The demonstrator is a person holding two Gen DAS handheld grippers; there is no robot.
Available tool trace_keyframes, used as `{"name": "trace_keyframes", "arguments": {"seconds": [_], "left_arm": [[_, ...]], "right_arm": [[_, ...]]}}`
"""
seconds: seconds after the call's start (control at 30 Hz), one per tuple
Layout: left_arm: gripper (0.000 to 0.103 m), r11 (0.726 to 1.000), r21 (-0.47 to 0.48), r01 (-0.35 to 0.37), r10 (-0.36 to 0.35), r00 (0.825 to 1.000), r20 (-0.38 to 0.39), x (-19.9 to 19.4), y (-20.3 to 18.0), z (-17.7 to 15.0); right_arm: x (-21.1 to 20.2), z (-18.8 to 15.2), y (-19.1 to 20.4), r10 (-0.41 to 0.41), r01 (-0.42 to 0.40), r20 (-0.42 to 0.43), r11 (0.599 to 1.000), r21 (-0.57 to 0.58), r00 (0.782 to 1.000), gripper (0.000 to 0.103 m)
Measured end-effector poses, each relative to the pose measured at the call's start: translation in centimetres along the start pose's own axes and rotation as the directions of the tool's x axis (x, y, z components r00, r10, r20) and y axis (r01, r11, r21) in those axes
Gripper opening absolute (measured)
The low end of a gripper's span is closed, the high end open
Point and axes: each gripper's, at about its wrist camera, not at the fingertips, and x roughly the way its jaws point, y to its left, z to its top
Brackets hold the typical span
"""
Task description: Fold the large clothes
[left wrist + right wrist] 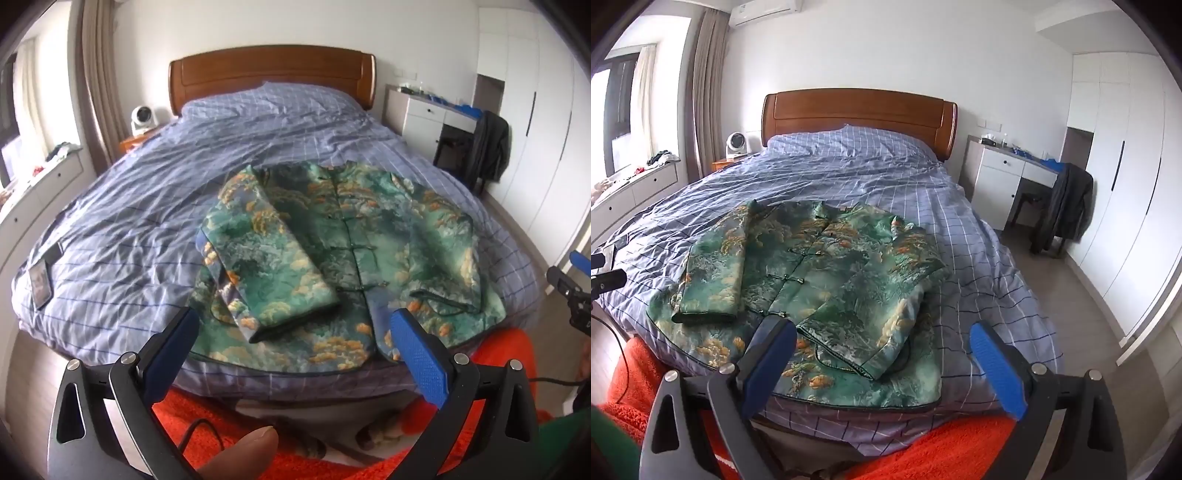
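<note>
Both tongs, left (295,328) and right (882,341), gape wide and empty above the green-and-gold brocade jacket (332,243) on the blue checked bed (147,206); soft, likely slippery, best pinched at the hem.

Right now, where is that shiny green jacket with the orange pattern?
The shiny green patterned jacket lies flat at the foot of the blue checked bed, both sleeves folded in, just beyond both open grippers.
</note>
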Motion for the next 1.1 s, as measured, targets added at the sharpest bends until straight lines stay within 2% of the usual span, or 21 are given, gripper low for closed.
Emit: {"name": "trace_keyframes", "arguments": {"seconds": [0.13,0.33,0.47,0.57,0.63,0.8,1.03,1.1], "left_arm": [[0.103,1.0,-0.014,-0.007,0.006,1.0,-0.025,0.3,0.4,-0.1],[0.103,1.0,-0.006,-0.014,0.014,1.0,0.006,0.3,0.3,0.4],[0.103,0.999,0.015,-0.051,0.05,0.998,0.031,0.5,0.3,1.0],[0.103,0.998,0.002,-0.066,0.066,0.997,0.049,0.5,0.6,1.3],[0.103,0.996,-0.001,-0.085,0.085,0.995,0.06,0.5,0.8,1.5],[0.103,0.991,-0.003,-0.136,0.136,0.987,0.084,0.7,0.7,1.5],[0.103,0.989,0.037,-0.145,0.141,0.987,0.079,1.2,-0.5,1.4],[0.103,0.99,0.044,-0.137,0.133,0.987,0.087,1.3,-0.7,1.5]], "right_arm": [[0.0,0.1,0.1,0.024,-0.024,0.004,1.0,-0.011,1.0,0.097],[0.7,0.2,0.2,0.009,-0.01,-0.031,1.0,-0.028,0.999,0.097],[1.2,0.4,0.2,0.002,-0.004,-0.048,0.999,-0.038,0.999,0.097],[2.0,0.2,0.2,0.07,-0.073,-0.079,0.997,-0.037,0.994,0.097],[2.5,0.2,0.4,0.074,-0.078,-0.101,0.996,-0.042,0.992,0.097],[2.6,0.4,0.6,0.075,-0.078,-0.086,0.996,-0.033,0.994,0.097],[4.3,-0.1,-0.4,0.111,-0.098,-0.187,0.992,0.076,0.976,0.097],[4.1,-0.1,-0.5,0.107,-0.092,-0.189,0.992,0.083,0.976,0.097]]}}
